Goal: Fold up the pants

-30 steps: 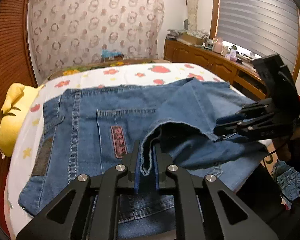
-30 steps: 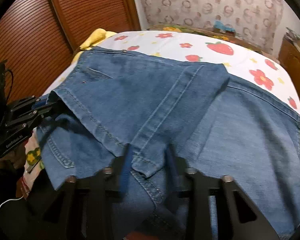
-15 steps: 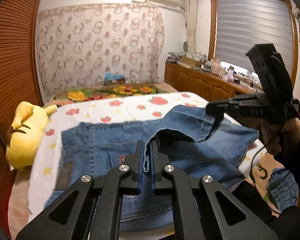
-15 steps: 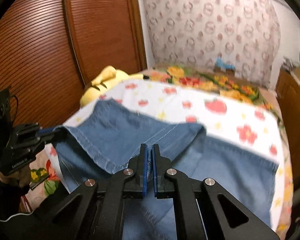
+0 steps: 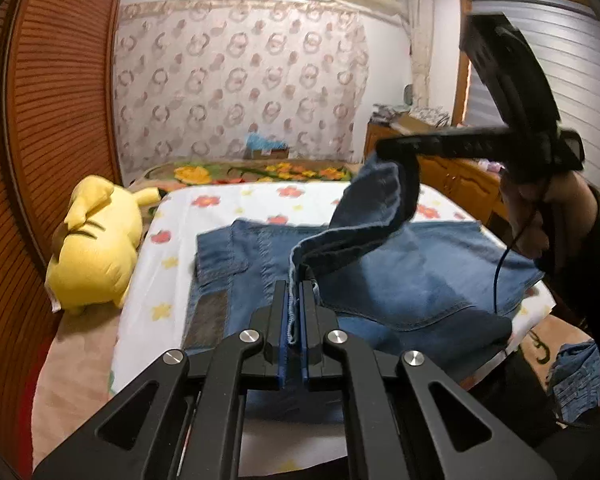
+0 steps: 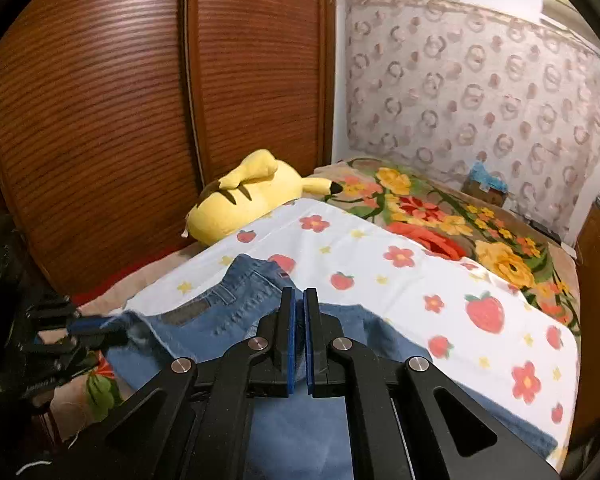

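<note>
Lying across the bed's near edge (image 5: 148,320), the jeans (image 5: 400,280) leave bare sheet beyond; left gripper (image 5: 295,300) and right gripper (image 5: 384,148), both clamped, hold the raised hem.

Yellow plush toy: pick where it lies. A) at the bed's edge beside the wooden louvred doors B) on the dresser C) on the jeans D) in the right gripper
A: the yellow plush toy lies beside the wooden louvred doors, clear of the jeans.

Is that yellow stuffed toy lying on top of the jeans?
No: the yellow plush toy lies off to the side by the wooden doors, with bare flowered sheet between it and the jeans.
</note>
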Motion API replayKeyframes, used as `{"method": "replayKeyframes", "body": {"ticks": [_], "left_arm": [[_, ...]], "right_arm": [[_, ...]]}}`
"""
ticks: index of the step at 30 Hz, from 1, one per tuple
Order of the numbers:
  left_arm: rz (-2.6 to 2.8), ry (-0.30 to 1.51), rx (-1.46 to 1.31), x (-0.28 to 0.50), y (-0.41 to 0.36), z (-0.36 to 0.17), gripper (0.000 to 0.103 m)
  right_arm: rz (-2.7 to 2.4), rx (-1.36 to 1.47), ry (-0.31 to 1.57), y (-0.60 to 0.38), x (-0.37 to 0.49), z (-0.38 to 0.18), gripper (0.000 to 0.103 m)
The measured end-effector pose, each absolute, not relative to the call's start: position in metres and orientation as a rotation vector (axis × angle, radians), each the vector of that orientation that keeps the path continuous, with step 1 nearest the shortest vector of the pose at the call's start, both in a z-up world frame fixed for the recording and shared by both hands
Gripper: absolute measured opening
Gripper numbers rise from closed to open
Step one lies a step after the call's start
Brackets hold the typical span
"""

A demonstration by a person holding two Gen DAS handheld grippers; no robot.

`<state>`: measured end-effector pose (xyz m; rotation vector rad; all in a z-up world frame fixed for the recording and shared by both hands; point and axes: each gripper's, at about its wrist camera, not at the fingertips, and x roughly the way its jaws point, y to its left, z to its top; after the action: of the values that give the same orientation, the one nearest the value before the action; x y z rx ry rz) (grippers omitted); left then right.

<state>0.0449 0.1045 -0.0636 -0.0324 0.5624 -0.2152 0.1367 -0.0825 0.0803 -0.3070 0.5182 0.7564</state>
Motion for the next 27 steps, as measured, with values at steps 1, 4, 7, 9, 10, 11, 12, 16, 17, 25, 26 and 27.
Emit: {"method": "replayKeyframes", "body": {"ticks": [1,4,7,9,10,11,12,16,17,25,26,27], "left_arm": [[-0.207,0.577,-0.038,0.047,0.109,-0.069,0.006],[-0.194,0.606,-0.054,0.050,0.119,-0.083,0.006],[-0.185,0.633,-0.065,0.052,0.125,-0.095,0.006],[-0.184,0.643,-0.067,0.050,0.127,-0.100,0.006],[-0.182,0.651,-0.071,0.049,0.128,-0.103,0.006],[-0.180,0.657,-0.074,0.050,0.130,-0.106,0.006],[-0.179,0.660,-0.076,0.050,0.130,-0.107,0.006],[-0.177,0.676,-0.085,0.049,0.133,-0.113,0.006],[-0.173,0.680,-0.086,0.048,0.133,-0.113,0.006],[-0.166,0.666,-0.087,0.046,0.134,-0.105,0.032],[-0.169,0.662,-0.089,0.047,0.135,-0.105,0.034],[-0.168,0.657,-0.089,0.046,0.133,-0.104,0.035]], "right_arm": [[0.758,-0.318,0.525,-0.076,0.142,0.079,0.003],[0.766,-0.346,0.545,-0.055,0.158,0.075,0.003],[0.767,-0.377,0.558,-0.031,0.171,0.072,0.003],[0.768,-0.395,0.564,-0.017,0.178,0.069,0.003],[0.770,-0.398,0.566,-0.012,0.181,0.069,0.003],[0.771,-0.398,0.571,-0.007,0.185,0.068,0.003],[0.773,-0.401,0.573,-0.001,0.188,0.068,0.003],[0.771,-0.412,0.592,0.015,0.200,0.062,0.003],[0.770,-0.410,0.602,0.017,0.203,0.061,0.003],[0.748,-0.392,0.643,0.014,0.208,0.062,0.026],[0.748,-0.384,0.642,0.012,0.208,0.064,0.028],[0.746,-0.373,0.639,0.010,0.208,0.065,0.032]]}}
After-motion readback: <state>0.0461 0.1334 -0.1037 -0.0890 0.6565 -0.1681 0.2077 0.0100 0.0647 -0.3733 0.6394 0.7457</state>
